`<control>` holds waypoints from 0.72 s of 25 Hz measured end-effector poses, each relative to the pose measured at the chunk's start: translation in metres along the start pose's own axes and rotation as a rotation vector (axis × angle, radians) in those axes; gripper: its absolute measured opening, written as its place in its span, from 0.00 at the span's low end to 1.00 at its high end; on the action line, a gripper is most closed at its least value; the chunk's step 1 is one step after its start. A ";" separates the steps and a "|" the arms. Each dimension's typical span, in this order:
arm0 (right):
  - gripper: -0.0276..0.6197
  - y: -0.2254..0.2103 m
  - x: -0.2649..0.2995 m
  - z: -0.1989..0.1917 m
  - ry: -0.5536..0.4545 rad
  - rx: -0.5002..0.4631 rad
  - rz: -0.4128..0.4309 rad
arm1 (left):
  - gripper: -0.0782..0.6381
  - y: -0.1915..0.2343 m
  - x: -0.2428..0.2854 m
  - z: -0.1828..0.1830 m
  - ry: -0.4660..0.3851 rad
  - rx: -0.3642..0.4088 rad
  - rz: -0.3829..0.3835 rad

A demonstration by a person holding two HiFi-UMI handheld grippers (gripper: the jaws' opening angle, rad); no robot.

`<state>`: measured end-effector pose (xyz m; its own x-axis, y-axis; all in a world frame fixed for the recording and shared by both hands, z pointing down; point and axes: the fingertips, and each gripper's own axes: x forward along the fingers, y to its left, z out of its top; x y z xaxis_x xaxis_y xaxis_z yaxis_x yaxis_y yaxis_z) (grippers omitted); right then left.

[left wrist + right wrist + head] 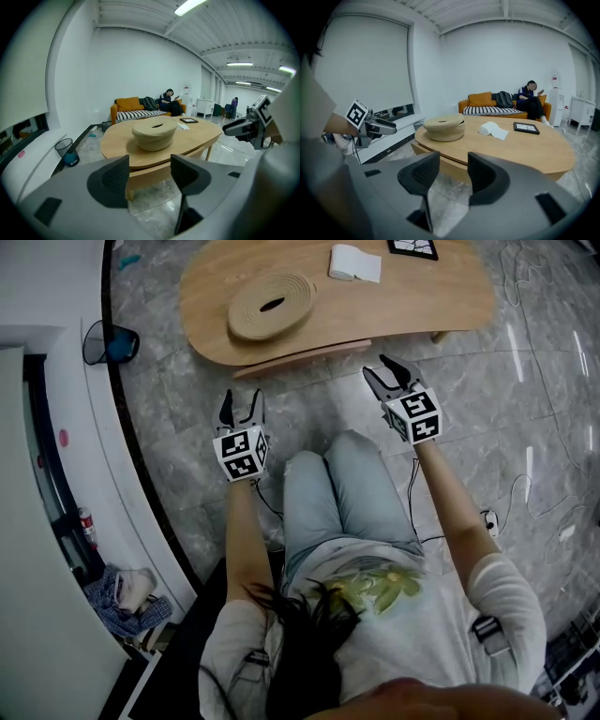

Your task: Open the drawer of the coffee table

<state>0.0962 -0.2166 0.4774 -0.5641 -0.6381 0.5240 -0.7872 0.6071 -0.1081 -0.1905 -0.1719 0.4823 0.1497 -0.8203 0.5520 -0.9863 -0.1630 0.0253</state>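
Both claws are sitting open and empty. The left claw [242, 401] is showing a clear gap between its pads, with only drawer front and floor behind it. The right claw [382, 371] is doing the same, so neither is gripping anything. The drawer [300, 360] is sitting under the near edge of the worktop [412, 306], looking shut or nearly so; I can't tell for sure. It is lying straight ahead of both claws and is showing between the jaws in each gripper view. Its long axis is running crosswise to both claws, left to right, so the front face is meeting them roughly square-on. The left claw is lining up with the drawer's left end. The right claw is hanging just past the right end and closer to the worktop edge, so I'm reading right as marginally nearer, but neither is touching wood. No handle is showing in any view, so I'm guessing the grab is going onto the front's lower lip. A round woven basket [271, 306] is resting on the worktop above the drawer, ahead of the left claw, likely clear of the pull path.
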 end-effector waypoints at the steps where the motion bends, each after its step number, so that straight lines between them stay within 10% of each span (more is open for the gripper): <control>1: 0.31 -0.003 0.005 -0.005 -0.002 -0.005 -0.002 | 0.49 0.002 0.006 -0.006 -0.002 0.004 -0.001; 18: 0.39 -0.060 0.099 -0.088 -0.117 -0.098 -0.039 | 0.57 0.046 0.108 -0.079 -0.175 0.148 -0.009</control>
<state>0.1096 -0.2745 0.6103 -0.5633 -0.7097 0.4232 -0.7843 0.6204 -0.0034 -0.2251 -0.2249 0.6092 0.1810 -0.8988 0.3991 -0.9659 -0.2389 -0.0999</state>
